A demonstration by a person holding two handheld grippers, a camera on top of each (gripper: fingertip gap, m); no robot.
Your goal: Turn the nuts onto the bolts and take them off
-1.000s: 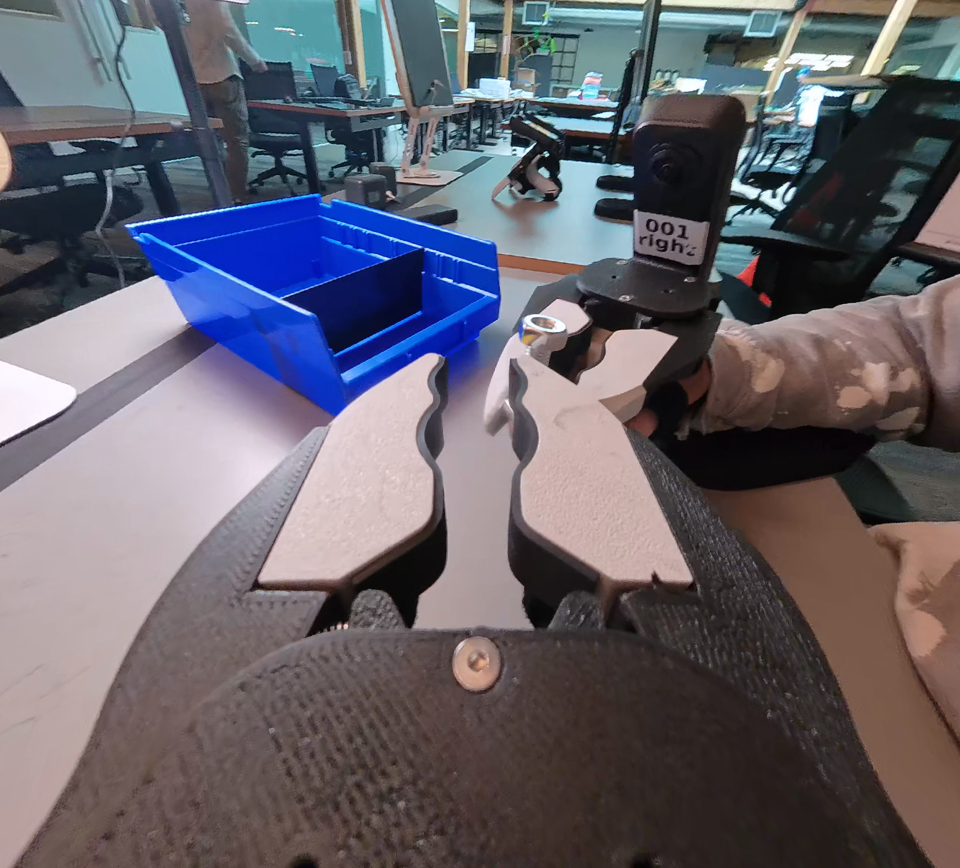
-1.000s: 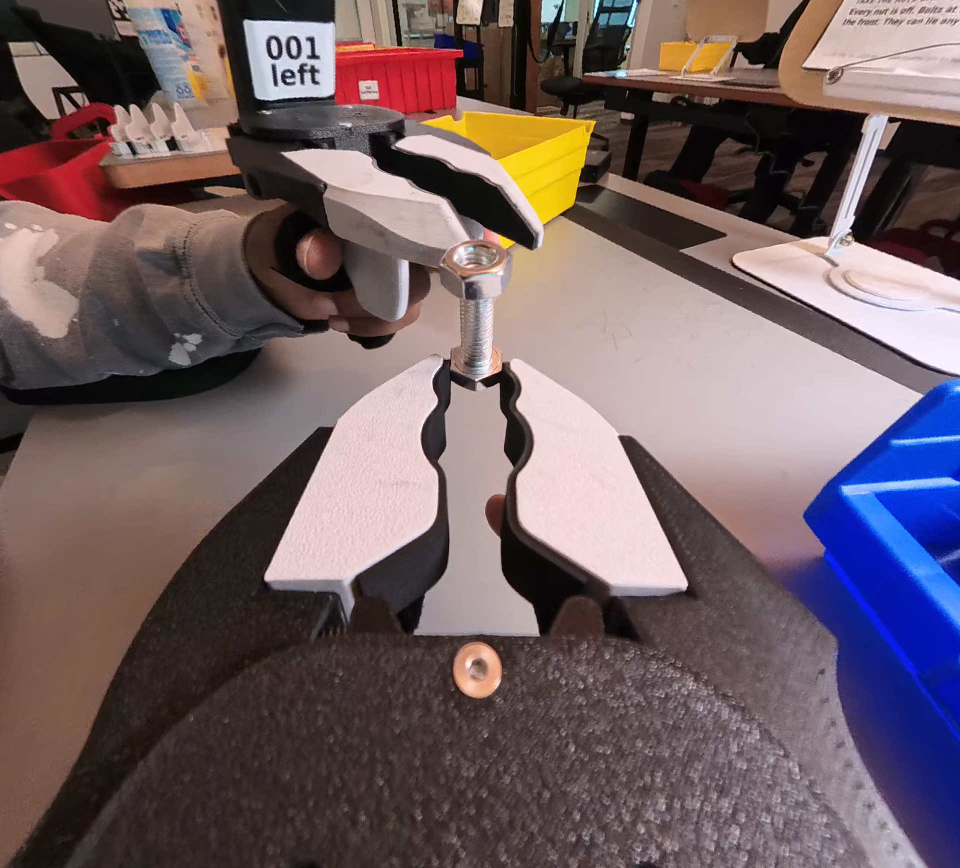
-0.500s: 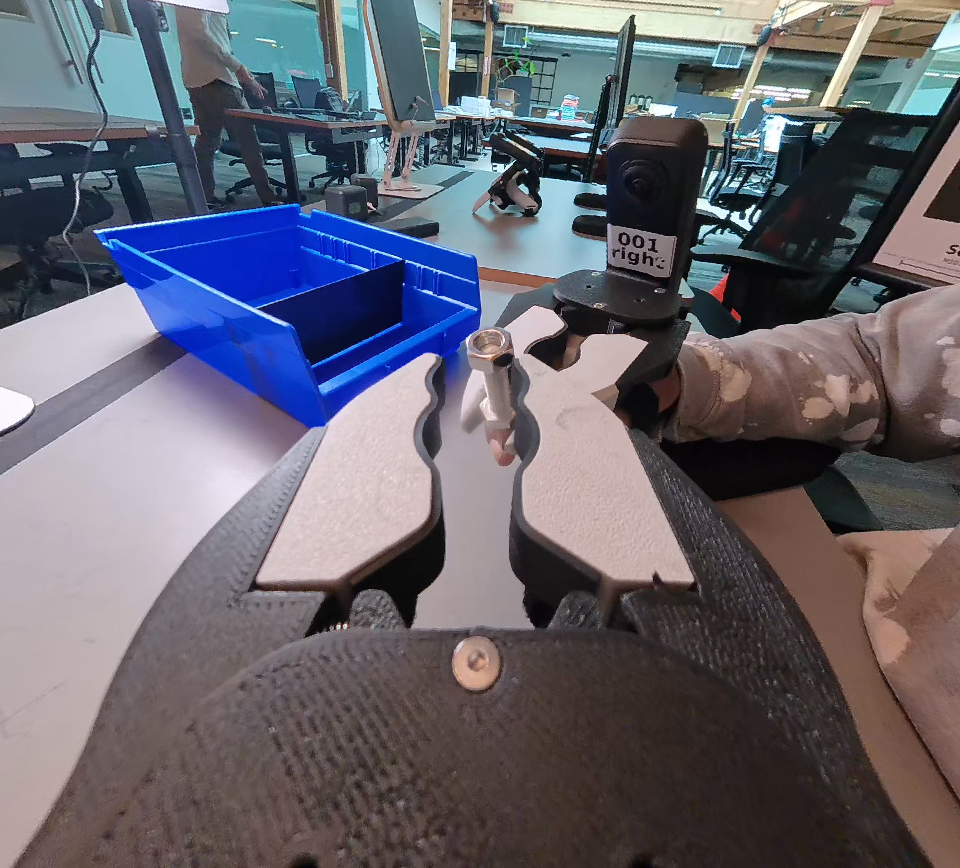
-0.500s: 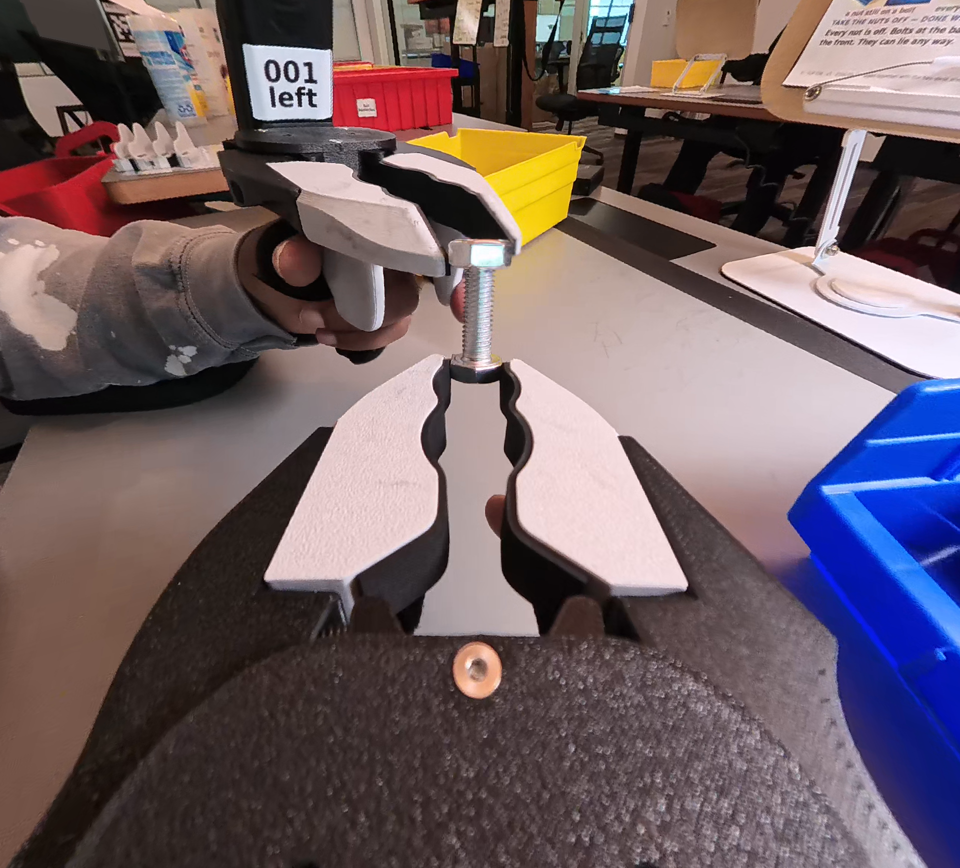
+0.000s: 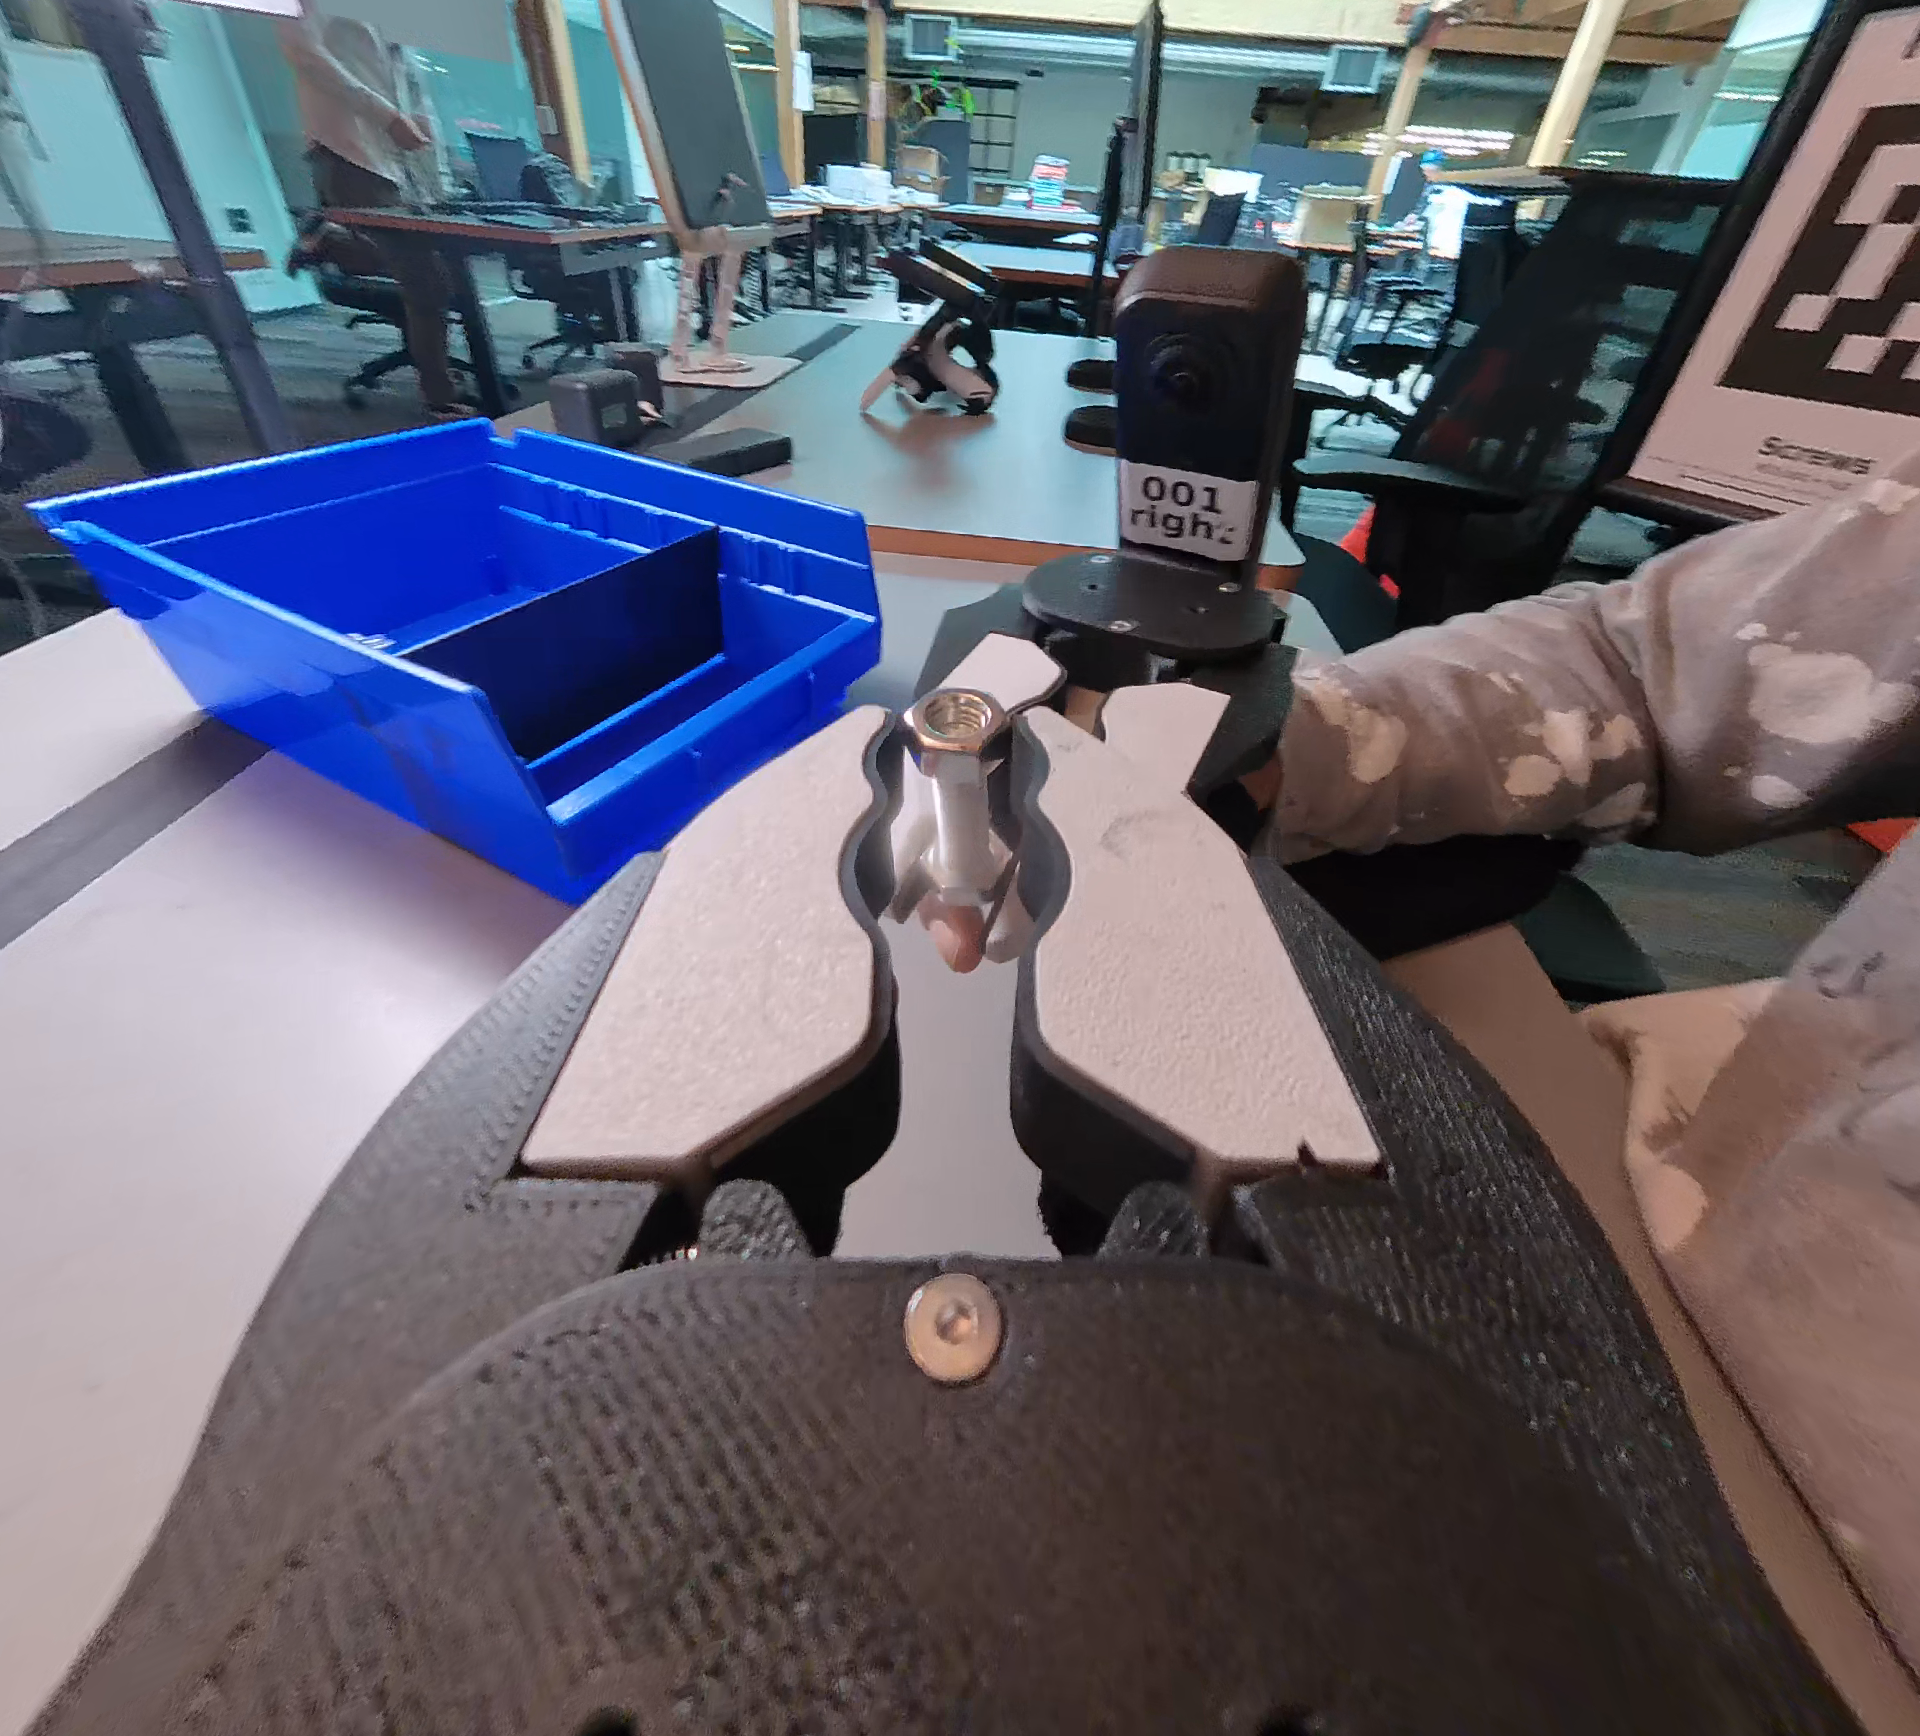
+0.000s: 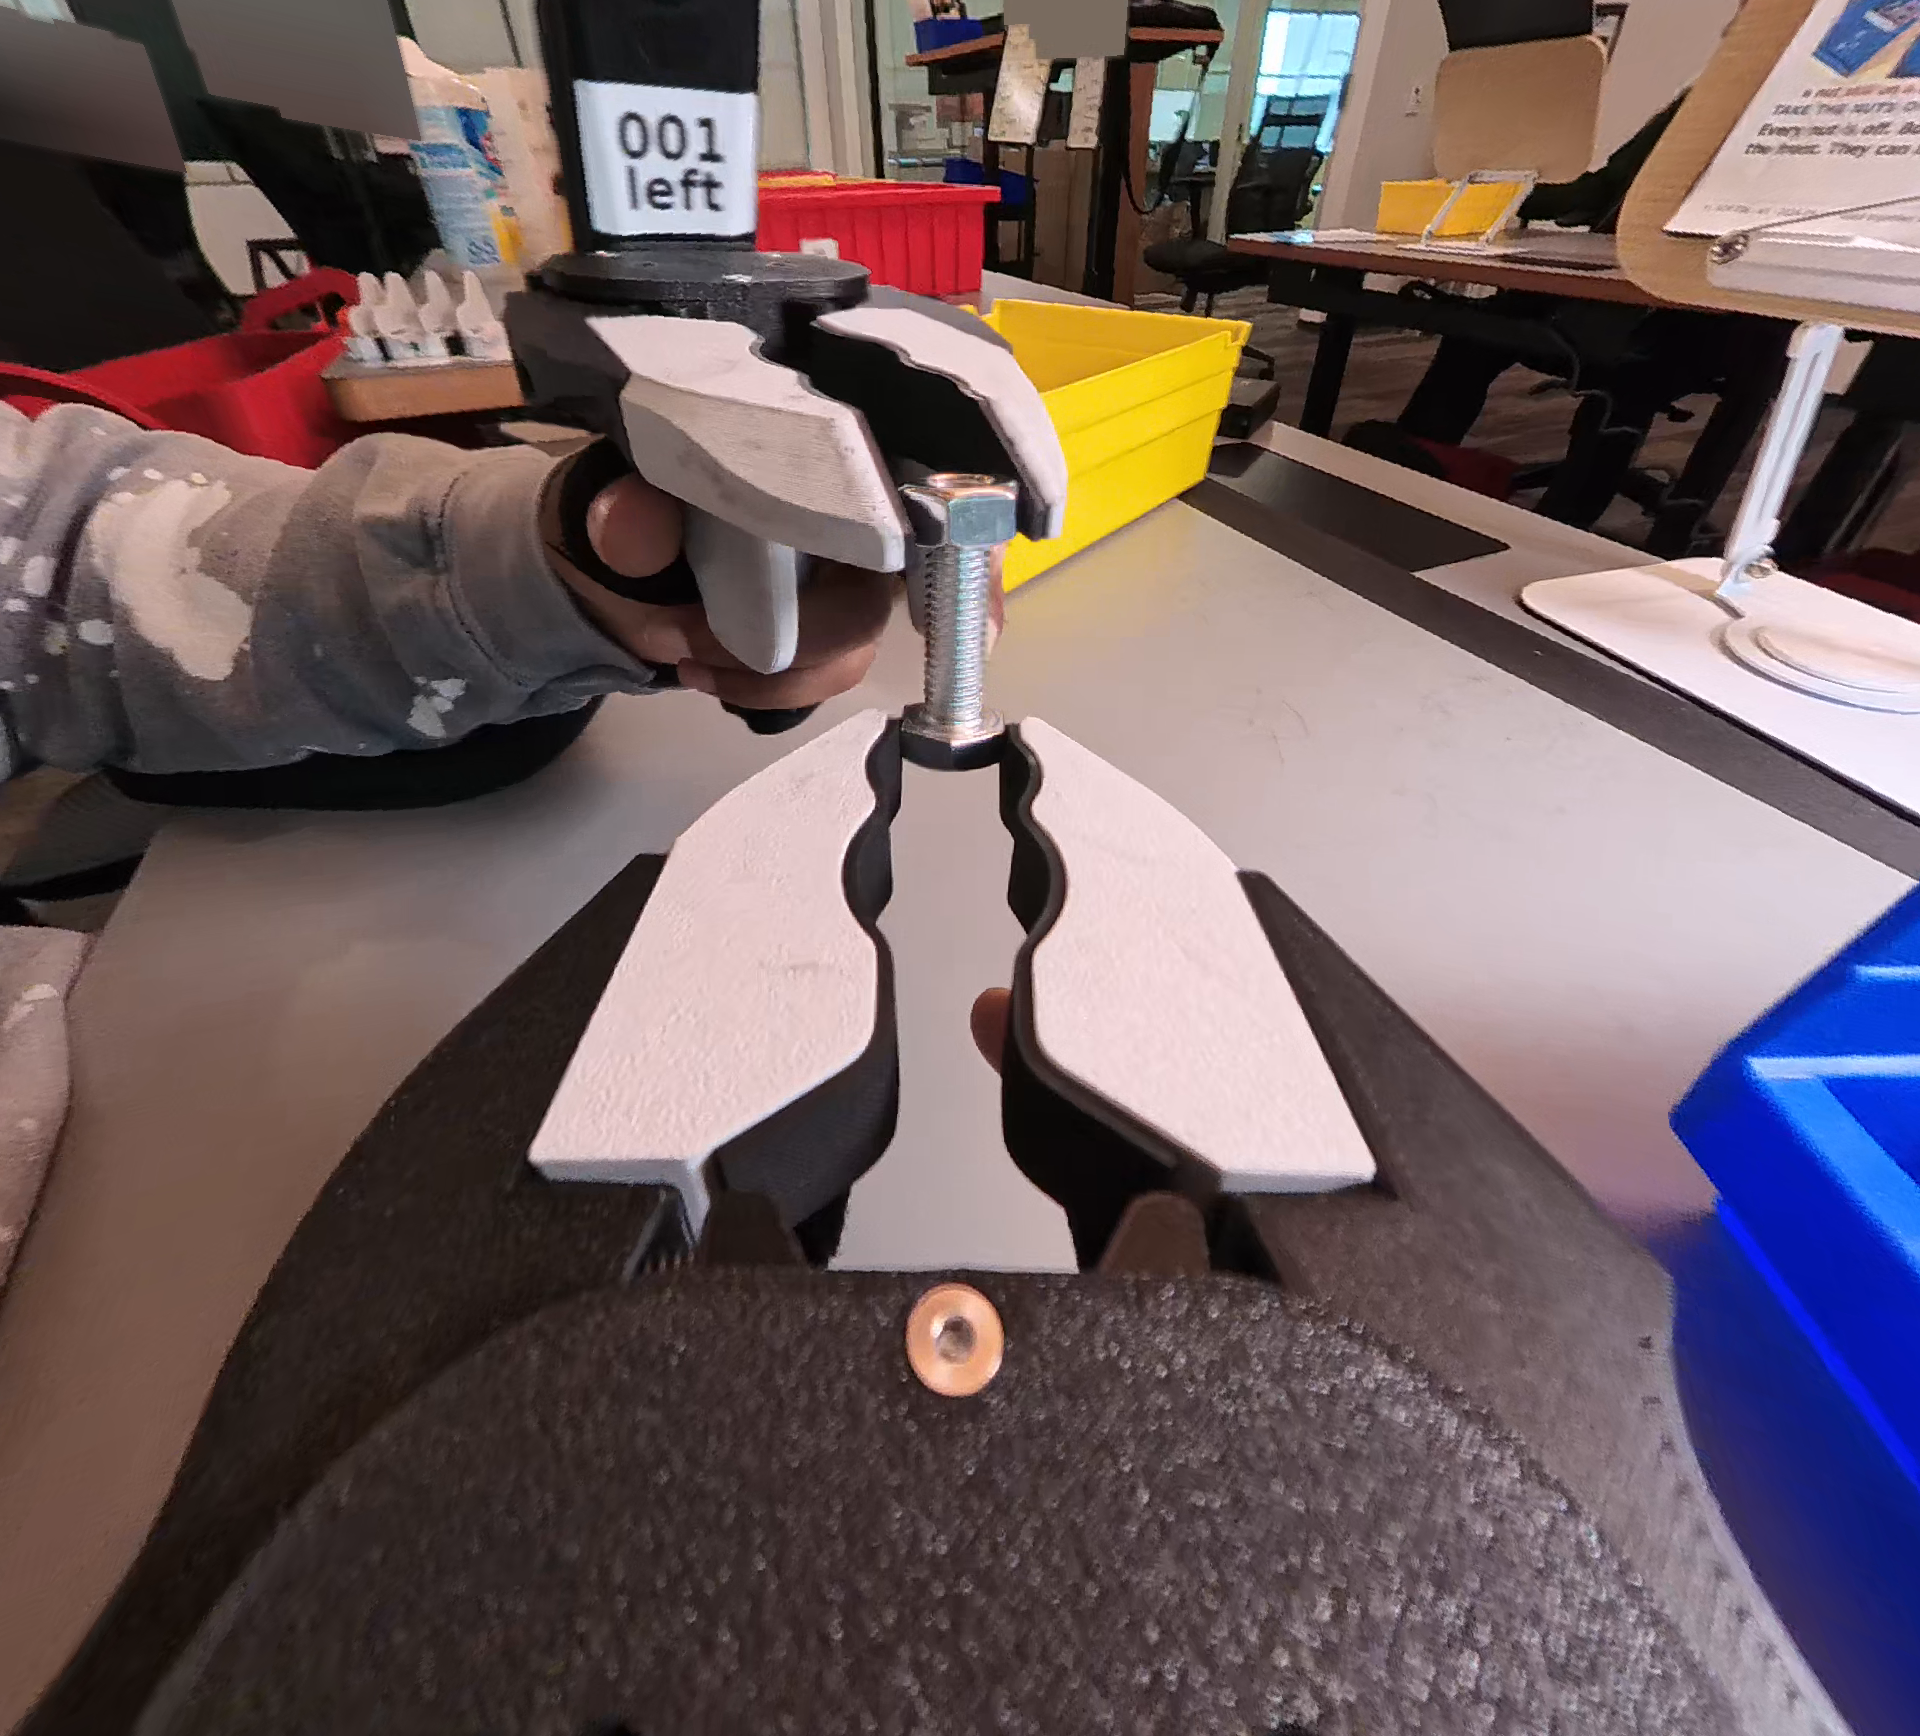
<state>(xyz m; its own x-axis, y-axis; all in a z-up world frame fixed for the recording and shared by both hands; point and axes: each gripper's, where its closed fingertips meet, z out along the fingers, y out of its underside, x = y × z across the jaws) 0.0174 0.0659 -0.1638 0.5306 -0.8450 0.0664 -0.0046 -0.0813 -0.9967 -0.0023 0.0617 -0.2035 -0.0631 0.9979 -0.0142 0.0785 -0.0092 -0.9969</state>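
While your right gripper [image 6: 953, 741] pinches the hex head of the bolt [image 6: 954, 637] between its fingertips, the bolt stands upright above the grey table [image 6: 1299, 751], threads bare along the shaft. At the top end sits the nut [image 6: 958, 510], and your left gripper [image 6: 961, 502] comes in from the left with its two fingertips closed around it. From the left wrist view the same nut [image 5: 950, 724] shows its threaded bore facing the camera, seated in the notch between the left gripper [image 5: 952, 736] tips, with the bolt [image 5: 943, 839] running down and away behind it. Beyond it your right gripper [image 5: 961, 917] reaches in from the right with a camera mounted on top, and the exact point where it holds the bolt is hidden behind the left fingers in this view. A fingertip of your right hand [image 5: 1236, 787] shows just under the bolt's lower end. Your left hand [image 6: 717, 595] wraps the handle of its gripper, the mottled grey sleeve [image 6: 260, 585] running off to the left.

To the left of the grippers, a blue bin [image 5: 436, 637] rests on the table with a dark divider inside; what lies in its compartments cannot be told. Farther back in the right wrist view a yellow bin [image 6: 1122, 408] sits on the table's far side.
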